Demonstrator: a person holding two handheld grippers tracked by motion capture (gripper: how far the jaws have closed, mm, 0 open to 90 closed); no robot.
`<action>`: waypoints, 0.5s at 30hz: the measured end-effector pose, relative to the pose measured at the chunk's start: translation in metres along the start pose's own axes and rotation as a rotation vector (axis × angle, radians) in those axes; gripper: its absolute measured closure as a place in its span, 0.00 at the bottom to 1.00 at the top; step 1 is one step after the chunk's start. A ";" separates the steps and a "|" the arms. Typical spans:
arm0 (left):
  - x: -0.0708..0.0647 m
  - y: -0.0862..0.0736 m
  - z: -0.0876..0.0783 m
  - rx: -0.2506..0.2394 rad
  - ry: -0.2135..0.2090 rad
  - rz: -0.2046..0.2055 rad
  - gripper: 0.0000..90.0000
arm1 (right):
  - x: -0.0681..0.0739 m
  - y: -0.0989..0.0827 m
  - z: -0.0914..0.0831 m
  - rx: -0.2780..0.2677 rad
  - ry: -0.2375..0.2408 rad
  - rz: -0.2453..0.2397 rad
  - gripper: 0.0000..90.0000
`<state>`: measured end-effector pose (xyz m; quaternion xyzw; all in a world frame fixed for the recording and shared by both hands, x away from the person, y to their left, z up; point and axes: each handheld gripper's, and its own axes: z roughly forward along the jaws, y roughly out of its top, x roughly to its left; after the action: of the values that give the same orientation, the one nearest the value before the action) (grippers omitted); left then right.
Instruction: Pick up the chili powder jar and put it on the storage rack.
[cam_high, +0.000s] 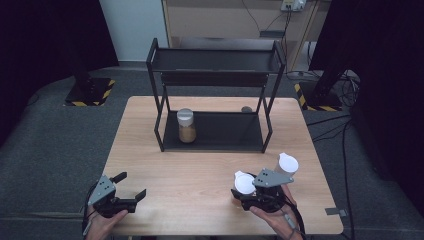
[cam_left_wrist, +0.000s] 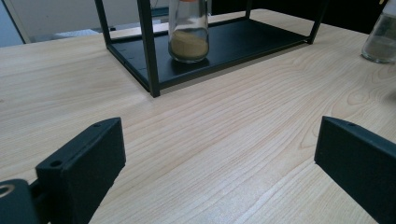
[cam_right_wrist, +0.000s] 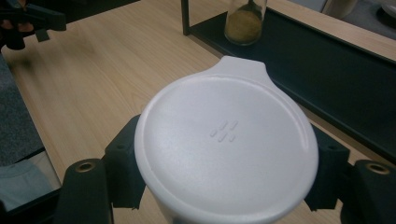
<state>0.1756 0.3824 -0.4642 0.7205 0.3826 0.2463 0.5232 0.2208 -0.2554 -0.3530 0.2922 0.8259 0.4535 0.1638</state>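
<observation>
My right gripper (cam_high: 242, 194) is shut on a jar with a white tabbed lid (cam_high: 244, 183), near the table's front right. In the right gripper view that lid (cam_right_wrist: 227, 140) sits between the two black jaws, which press on the jar's sides just under it. A second white-lidded jar (cam_high: 286, 164) stands on the table just behind and to the right. A third jar (cam_high: 186, 126), holding brown powder, stands on the left of the lower shelf of the black rack (cam_high: 215, 145). My left gripper (cam_high: 130, 186) rests at the front left, open, with bare wood between its jaws (cam_left_wrist: 219, 158).
The rack's top shelf (cam_high: 215, 60) is bare. A small dark round object (cam_high: 246, 109) lies on the table behind the rack. The wooden table (cam_high: 200, 170) has free room between the two grippers and in front of the rack.
</observation>
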 end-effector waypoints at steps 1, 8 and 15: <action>0.000 0.000 0.000 0.000 0.000 0.000 0.01 | -0.001 0.002 0.000 -0.001 0.000 -0.002 0.34; 0.000 0.000 0.001 0.005 -0.002 0.001 0.01 | -0.006 0.014 0.000 -0.005 0.010 -0.015 0.34; 0.000 0.000 0.001 0.005 -0.003 0.000 0.01 | -0.010 0.031 0.002 -0.002 0.029 -0.033 0.34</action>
<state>0.1765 0.3822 -0.4641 0.7222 0.3824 0.2442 0.5221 0.2404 -0.2474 -0.3281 0.2720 0.8325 0.4556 0.1596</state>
